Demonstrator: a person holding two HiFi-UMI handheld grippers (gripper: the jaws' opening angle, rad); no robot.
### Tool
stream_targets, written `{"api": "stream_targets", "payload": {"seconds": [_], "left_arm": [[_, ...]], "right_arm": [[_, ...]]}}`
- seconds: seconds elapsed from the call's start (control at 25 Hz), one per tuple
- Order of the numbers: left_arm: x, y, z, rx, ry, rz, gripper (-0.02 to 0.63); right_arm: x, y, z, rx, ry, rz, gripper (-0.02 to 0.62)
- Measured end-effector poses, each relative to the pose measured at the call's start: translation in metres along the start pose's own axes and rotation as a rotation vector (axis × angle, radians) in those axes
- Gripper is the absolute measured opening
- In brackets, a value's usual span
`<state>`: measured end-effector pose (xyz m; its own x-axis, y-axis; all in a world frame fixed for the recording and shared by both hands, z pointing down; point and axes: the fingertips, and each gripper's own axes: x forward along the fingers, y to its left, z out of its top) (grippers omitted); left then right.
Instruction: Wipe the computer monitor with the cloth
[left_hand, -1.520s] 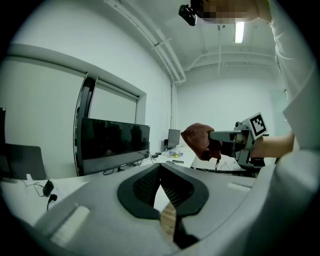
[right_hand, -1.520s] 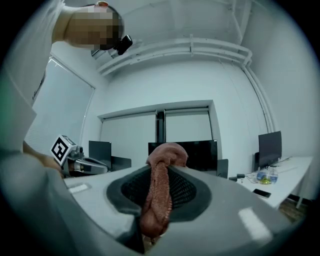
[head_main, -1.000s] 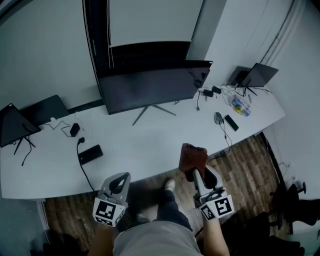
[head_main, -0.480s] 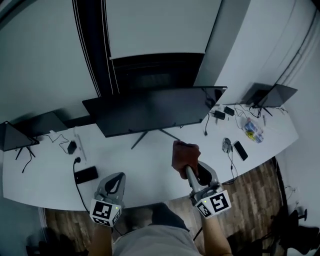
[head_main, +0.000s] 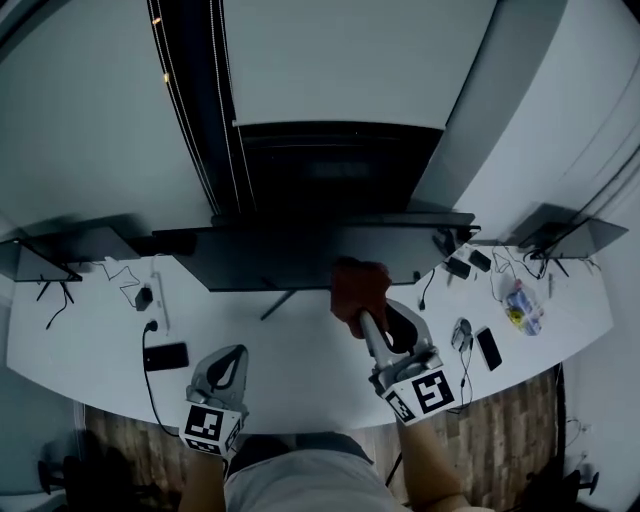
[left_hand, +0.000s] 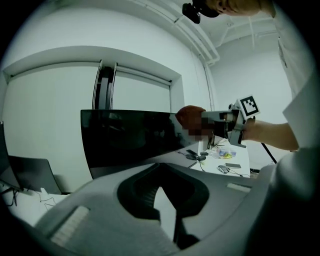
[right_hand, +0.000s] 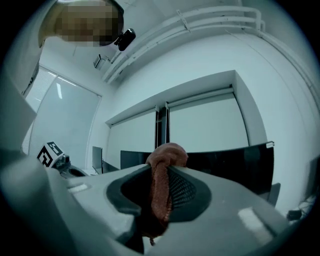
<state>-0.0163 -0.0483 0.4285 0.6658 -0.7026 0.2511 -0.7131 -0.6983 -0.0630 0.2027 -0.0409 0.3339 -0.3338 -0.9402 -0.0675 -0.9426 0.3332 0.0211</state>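
**Monitor** (head_main: 300, 255): wide, thin, dark glossy panel on a slim splayed stand (head_main: 278, 303). It stands on the white desk (head_main: 300, 375) at 12 o'clock from the person. The screen is dark and mirror-like, with straight, sharp edges.

**Cloth** (head_main: 357, 288): rust-brown, soft, napped weave, bunched into a rounded wad. It is pinched in the closed jaws of the right gripper (head_main: 364, 322), with a tail hanging down between them. The wad sits against or just before the screen's lower edge, at 3 o'clock from the stand. Whether it touches the screen cannot be told.

**Left gripper** (head_main: 229, 368): grey moulded plastic with ribbed pads, jaws drawn together on nothing. It is held low over the desk's near edge, at 8 o'clock from the cloth.

**Hazards, as judged:**
- The panel is broad on a light stand and no gripper steadies it, so a hard push would likely rock it or shove it back.
- The wad is small, so the hard jaw tips could meet the glossy face and scratch it.
- A weak pinch could let the cloth slip out mid-stroke.
- Cables (head_main: 430, 283) at 3 o'clock from the cloth trail off the panel's right end and could snag a wide sweep.
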Motion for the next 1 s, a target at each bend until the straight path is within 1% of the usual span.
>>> {"api": "stream_targets", "payload": {"seconds": [0.16, 0.28, 0.44, 0.64, 1.0], "left_arm": [[0.004, 0.010, 0.002, 0.002, 0.011, 0.019, 0.009], [0.007, 0.023, 0.007, 0.014, 0.000, 0.012, 0.009], [0.012, 0.043, 0.016, 0.045, -0.022, 0.000, 0.009], [0.017, 0.060, 0.020, 0.020, -0.041, -0.014, 0.009], [0.021, 0.076, 0.011, -0.016, -0.062, -0.054, 0.009]], "right_arm": [[0.033, -0.002, 0.024, -0.028, -0.032, 0.019, 0.098], [0.055, -0.004, 0.042, -0.043, -0.045, 0.005, 0.097], [0.080, -0.002, 0.059, -0.098, -0.036, -0.017, 0.098], [0.110, 0.005, 0.060, -0.164, 0.030, -0.020, 0.098], [0.143, 0.016, 0.037, -0.257, 0.183, -0.045, 0.098]]}}
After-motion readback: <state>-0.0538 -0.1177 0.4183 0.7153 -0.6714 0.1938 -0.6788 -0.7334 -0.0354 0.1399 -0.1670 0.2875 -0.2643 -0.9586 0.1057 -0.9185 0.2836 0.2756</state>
